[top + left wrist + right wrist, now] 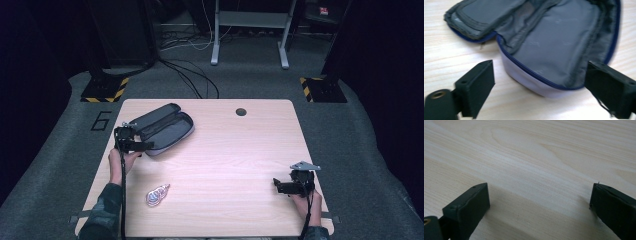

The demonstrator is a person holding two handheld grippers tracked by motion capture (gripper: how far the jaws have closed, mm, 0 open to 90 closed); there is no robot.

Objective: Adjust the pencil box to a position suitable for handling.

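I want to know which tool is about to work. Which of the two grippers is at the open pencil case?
The left gripper: its open fingers frame the end of the pencil case. The right gripper faces only bare table.

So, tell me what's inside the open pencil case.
The pencil case lies unzipped, showing bare grey lining and a mesh pocket by the hinge. No items show inside. The pocket's contents and the flap's underside stay covered.

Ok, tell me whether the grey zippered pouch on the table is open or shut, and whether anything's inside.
Open: the grey fabric zippered pouch lies unzipped, flap folded back, its grey lining exposed. The visible interior holds nothing.
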